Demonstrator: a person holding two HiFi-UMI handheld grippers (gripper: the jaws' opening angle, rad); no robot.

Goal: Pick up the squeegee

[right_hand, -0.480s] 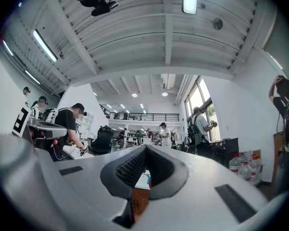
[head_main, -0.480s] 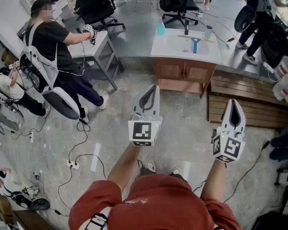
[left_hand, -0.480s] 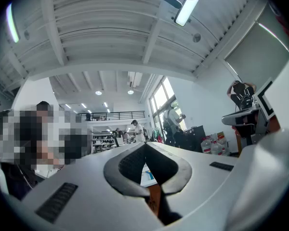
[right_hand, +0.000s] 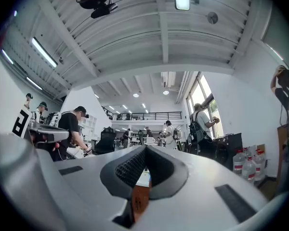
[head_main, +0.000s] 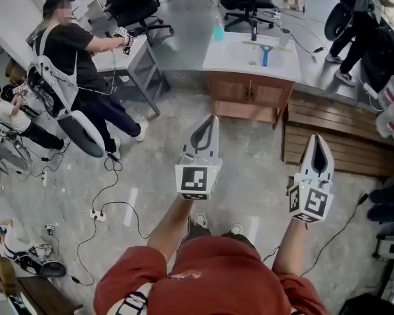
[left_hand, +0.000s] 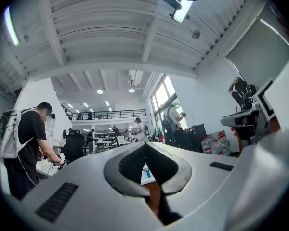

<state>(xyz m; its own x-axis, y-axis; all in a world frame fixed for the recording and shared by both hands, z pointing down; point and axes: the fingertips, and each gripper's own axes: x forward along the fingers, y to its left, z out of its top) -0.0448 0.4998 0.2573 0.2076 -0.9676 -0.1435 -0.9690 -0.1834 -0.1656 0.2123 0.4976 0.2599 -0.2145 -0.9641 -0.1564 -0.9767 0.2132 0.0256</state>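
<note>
White-grey left claw [head_main: 213, 118] clenched, empty; right claw [head_main: 316, 137] likewise. Both low in frame, well apart from goal. Blue squeegee [head_main: 265, 52] lies flat on white table [head_main: 230, 61], top centre. Likely light, stiff plastic, with soft blade; take handle mid-length. Head view shows floor between claws and table; claw views show ceiling, people, mere sliver of table.

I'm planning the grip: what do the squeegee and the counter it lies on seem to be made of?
The squeegee is probably plastic: uniform bright blue handle; too small for more. The counter has a smooth white top, maybe stone or laminate, over a brown cabinet that looks like wood.
</note>
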